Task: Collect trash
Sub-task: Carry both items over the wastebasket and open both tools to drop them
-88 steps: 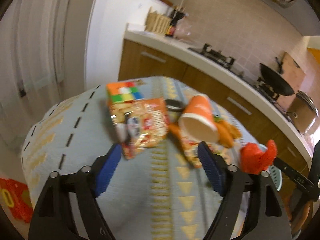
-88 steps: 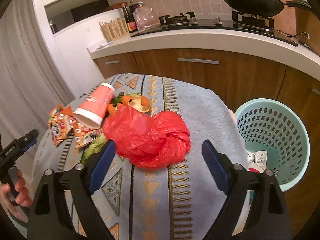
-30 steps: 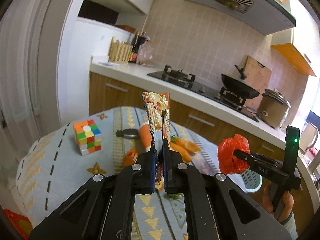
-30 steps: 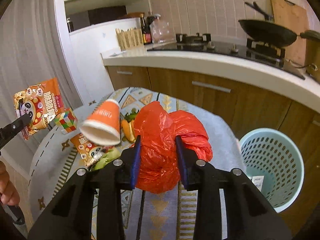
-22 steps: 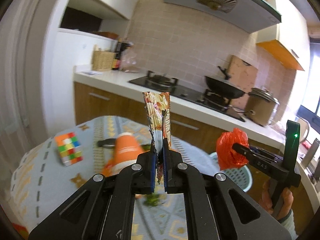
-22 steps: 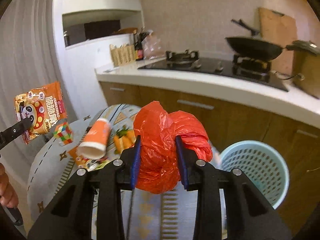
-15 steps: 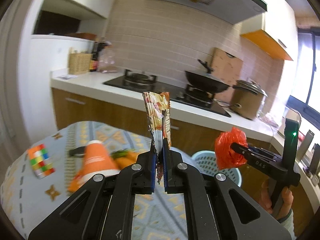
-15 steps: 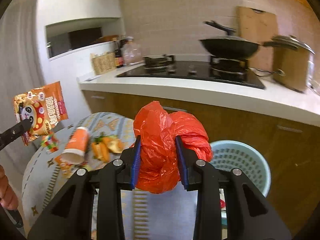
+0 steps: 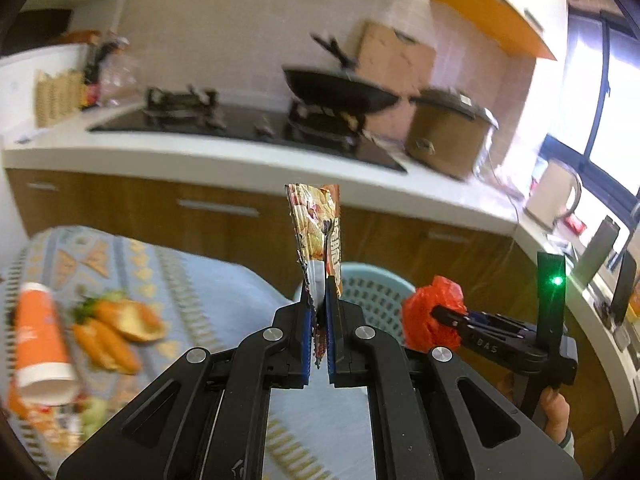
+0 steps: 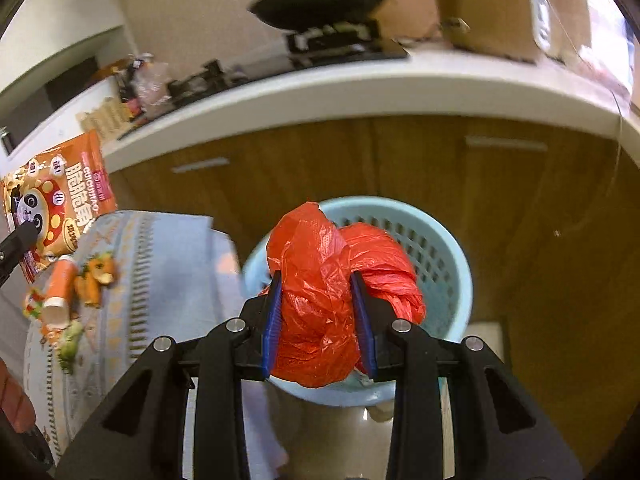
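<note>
Kitchen cabinets back a blue basket (image 10: 448,248) sitting directly below the right gripper (image 10: 318,312), clamped on a red bag (image 10: 320,300). Farther off, the left gripper (image 9: 319,320) pinches a snack wrapper (image 9: 318,232) upright.

A table (image 9: 224,280) under a pale blue patterned cloth carries the litter; an orange cup (image 9: 38,344) lies on its side, carrot pieces (image 9: 108,340) and peel (image 9: 136,320) just right of the cup. A wrapper (image 9: 48,416) and green scraps (image 10: 70,342) lie by the cup's mouth.
</note>
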Tool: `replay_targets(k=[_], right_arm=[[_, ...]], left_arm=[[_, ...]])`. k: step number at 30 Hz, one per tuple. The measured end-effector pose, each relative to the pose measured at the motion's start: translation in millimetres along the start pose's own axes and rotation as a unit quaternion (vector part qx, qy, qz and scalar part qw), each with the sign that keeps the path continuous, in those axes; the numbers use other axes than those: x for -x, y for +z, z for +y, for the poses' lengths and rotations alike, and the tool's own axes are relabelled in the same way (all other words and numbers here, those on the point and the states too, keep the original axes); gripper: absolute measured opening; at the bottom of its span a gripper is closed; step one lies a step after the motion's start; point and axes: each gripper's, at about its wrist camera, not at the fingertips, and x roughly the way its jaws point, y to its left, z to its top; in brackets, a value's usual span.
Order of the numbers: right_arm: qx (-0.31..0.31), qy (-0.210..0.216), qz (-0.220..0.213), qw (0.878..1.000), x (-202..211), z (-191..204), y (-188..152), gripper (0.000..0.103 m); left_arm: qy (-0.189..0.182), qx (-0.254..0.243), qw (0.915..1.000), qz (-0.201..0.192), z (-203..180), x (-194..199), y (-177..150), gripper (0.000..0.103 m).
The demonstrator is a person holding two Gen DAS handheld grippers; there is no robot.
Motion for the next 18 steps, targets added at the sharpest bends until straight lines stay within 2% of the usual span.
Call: replay_targets(k=[6,14,15,16,18], right_arm=[[0.013,-0.032,0.024,0.999,-26.0,-8.7,-12.5,0.032],[-0.004,-0.043,0.046,0.998,-47.7,-24.5,-15.3,0.033],[-0.008,-0.043,0.047,0.998,-48.5,-26.7,-15.4,0.039],[-0.014,-0.042,0.048,0.998,-49.0,-29.3,-15.1,0.050],[-0.021,-0.039,0.046,0.998,-48.6,-32.2,-14.1,0.056]], left_arm=[[-0.010,-0.006,0.9979,0.064,-21.4,-65.8,-22.5,0.004],[-0.019,-0.017,0.9938,0.108,-34.0,-100.9,-40.9,0.006],[-0.020,-0.018,0.9932,0.113,-34.7,-103.4,-42.3,0.006],[-0.019,-0.018,0.9924,0.120,-34.6,-106.6,-43.5,0.007],[-0.025,-0.015,0.9911,0.130,-33.0,-110.1,-45.6,0.011]])
